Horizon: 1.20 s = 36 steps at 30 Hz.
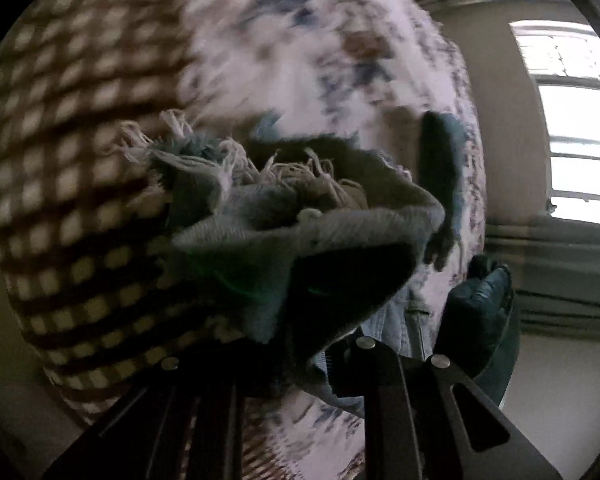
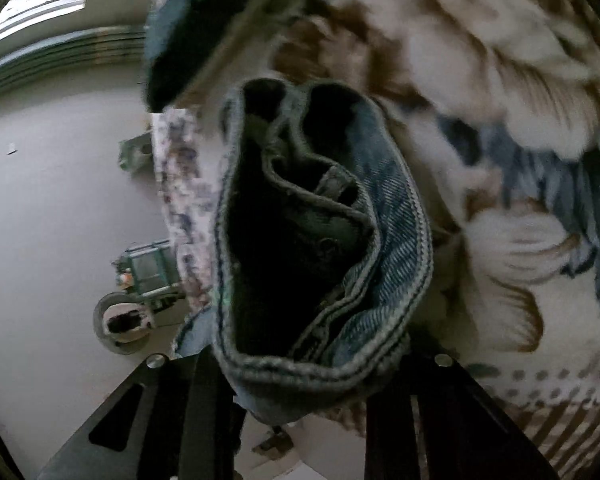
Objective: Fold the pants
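Blue denim pants hang between my two grippers above a patterned bed cover. In the left wrist view my left gripper (image 1: 284, 344) is shut on the frayed leg hem (image 1: 284, 216) of the pants, which bunches up in front of the camera. In the right wrist view my right gripper (image 2: 300, 376) is shut on the waistband (image 2: 324, 240), whose seams and dark inside gape toward the camera. The fingertips of both grippers are hidden by cloth. The other gripper and a dark gloved hand (image 1: 480, 312) show at the right of the left view.
The bed cover has a brown checked part (image 1: 68, 160) and a white floral part (image 2: 500, 120). A window (image 1: 572, 120) and a radiator (image 1: 560, 272) are on the wall. On the pale floor lie a green box (image 2: 148, 272) and a round object (image 2: 120, 324).
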### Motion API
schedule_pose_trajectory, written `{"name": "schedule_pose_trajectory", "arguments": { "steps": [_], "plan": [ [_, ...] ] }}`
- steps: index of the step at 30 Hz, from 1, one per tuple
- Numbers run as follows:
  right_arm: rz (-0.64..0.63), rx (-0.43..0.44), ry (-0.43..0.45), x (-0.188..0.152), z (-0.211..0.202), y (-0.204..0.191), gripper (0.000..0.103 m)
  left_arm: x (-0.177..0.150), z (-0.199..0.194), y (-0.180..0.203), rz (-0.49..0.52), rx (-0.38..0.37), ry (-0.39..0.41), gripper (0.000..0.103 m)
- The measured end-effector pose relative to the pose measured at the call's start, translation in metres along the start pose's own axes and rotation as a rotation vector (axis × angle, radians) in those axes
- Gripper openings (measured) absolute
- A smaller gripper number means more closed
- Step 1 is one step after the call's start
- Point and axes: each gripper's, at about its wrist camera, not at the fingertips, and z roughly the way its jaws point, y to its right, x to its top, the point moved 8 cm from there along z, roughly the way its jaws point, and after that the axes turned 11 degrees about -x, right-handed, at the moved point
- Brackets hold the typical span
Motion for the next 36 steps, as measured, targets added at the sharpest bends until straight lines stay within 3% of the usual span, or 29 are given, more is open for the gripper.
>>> {"name": "schedule_pose_trajectory", "arguments": {
  "steps": [6,14,19,22,25,29,33,36],
  "plan": [
    [-0.077,0.065,0.083,0.036,-0.040,-0.088,0.024,0.046,0.013,0.094,0.121,-0.089,-0.001,0.014],
    [-0.144,0.118,0.299,0.139,-0.107,-0.201,0.023,0.116,0.076,0.242,0.277,-0.224,-0.047,0.014],
    [-0.180,0.160,0.423,0.215,-0.172,-0.229,0.023,0.163,0.128,0.343,0.412,-0.304,-0.058,0.014],
    [-0.191,0.175,0.481,0.268,-0.187,-0.236,0.023,0.190,0.166,0.377,0.468,-0.328,-0.063,0.014],
    [-0.179,0.179,0.494,0.305,-0.167,-0.223,0.023,0.208,0.202,0.377,0.506,-0.323,-0.072,0.014],
    [-0.052,0.154,0.428,0.335,-0.093,-0.157,0.023,0.214,0.264,0.301,0.477,-0.206,-0.146,0.014],
    [0.059,0.099,0.360,0.339,-0.024,-0.094,0.023,0.206,0.299,0.212,0.405,-0.079,-0.233,0.014],
    [0.089,0.106,0.353,0.332,-0.007,-0.076,0.025,0.200,0.293,0.199,0.423,-0.102,-0.248,0.016]
  ]
}}
